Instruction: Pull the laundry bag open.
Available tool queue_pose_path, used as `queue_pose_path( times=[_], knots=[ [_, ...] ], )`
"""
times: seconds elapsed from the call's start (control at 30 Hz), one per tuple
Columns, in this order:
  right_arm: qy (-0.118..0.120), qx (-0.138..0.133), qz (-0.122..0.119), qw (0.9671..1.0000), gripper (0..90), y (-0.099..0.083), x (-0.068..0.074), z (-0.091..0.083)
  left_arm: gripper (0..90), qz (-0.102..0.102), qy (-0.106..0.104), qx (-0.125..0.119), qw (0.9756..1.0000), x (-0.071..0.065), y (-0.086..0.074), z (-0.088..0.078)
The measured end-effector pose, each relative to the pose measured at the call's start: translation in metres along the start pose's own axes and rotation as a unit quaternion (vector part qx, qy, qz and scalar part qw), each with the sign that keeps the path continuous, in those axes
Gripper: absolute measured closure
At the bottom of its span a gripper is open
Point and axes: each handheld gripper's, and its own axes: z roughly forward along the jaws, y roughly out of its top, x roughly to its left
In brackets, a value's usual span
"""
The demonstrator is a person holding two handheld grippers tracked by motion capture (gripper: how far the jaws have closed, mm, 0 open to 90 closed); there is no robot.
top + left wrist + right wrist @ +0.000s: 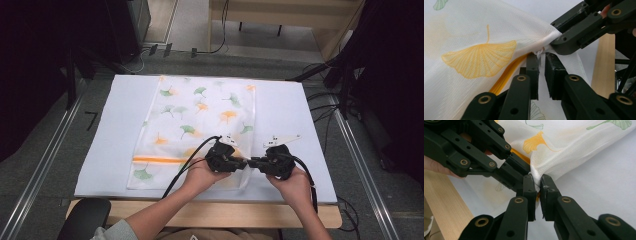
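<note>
A white mesh bag [195, 132] printed with green and orange ginkgo leaves lies flat on the white surface [115, 130], running from the upper middle of the high view down to the lower middle. An orange zipper band [157, 160] crosses it near its lower end.

Both claws meet at the bag's lower right corner, just right of centre in the lower half of the high view. The left claw [243, 163] comes in from the left, held by the left hand [202, 176], and the right claw [251, 162] comes in from the right, held by the right hand [292, 184]; their tips sit just beside each other, with black cables trailing back toward the bottom edge.

In the left gripper view, the left claw [541, 61] stands nearly closed, its jaws pinched on a small white cord loop [539, 53] at the end of the zipper [506, 75], in the middle of the frame. The right claw enters from the upper right and clamps the bunched mesh just beside that loop.

In the right gripper view, the right claw [537, 185] is closed on a gathered fold of the mesh at frame centre, lifting the fabric off the surface. A pale wooden edge [446, 207] runs along the lower left.
</note>
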Motion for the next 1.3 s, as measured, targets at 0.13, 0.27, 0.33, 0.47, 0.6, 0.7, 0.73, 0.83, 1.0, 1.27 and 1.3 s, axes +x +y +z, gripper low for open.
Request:
queue_pose_path(
  times=[0.13,0.27,0.33,0.47,0.6,0.7,0.73,0.83,1.0,1.27,1.3],
  knots=[
    [0.003,0.0,-0.003,1.0,85.8,0.0,0.002,0.0,89.0,-0.006,-0.001,0.004,1.0,0.0,0.0,0.002],
    [0.006,-0.002,-0.004,1.0,85.8,0.001,0.002,0.0,90.0,-0.011,-0.008,0.003,0.9999,0.002,0.0,0.001],
    [0.006,-0.003,-0.004,1.0,85.8,0.001,0.002,0.0,90.0,-0.013,-0.008,0.005,0.9999,0.002,0.001,0.0],
    [0.006,0.0,-0.004,1.0,85.7,0.0,0.001,-0.001,90.0,-0.019,-0.013,0.003,0.9997,0.005,0.001,-0.001],
    [0.007,-0.003,-0.001,1.0,85.7,-0.001,-0.001,-0.001,90.0,-0.017,-0.014,0.004,0.9997,0.006,0.001,-0.004],
    [0.007,-0.003,-0.004,1.0,85.7,0.0,0.0,-0.001,90.0,-0.013,-0.016,0.006,0.9998,0.006,0.0,-0.005],
    [0.006,-0.002,-0.005,1.0,85.7,-0.001,0.0,-0.001,90.0,-0.012,-0.016,0.007,0.9998,0.006,0.0,-0.005],
    [0.006,0.0,-0.006,1.0,85.7,-0.001,-0.001,-0.001,90.0,-0.01,-0.014,0.011,0.9998,0.007,0.0,-0.005],
    [0.004,0.001,-0.006,1.0,85.7,-0.001,0.0,-0.001,90.0,-0.019,-0.018,0.013,0.9996,0.009,0.0,-0.004],
    [0.003,0.0,-0.002,1.0,85.7,-0.001,-0.001,-0.003,90.0,-0.025,-0.009,0.027,0.9993,0.019,-0.001,-0.009],
    [0.003,-0.001,-0.001,1.0,85.8,-0.001,-0.001,-0.003,90.0,-0.025,-0.008,0.027,0.9993,0.019,-0.001,-0.01]
  ],
)
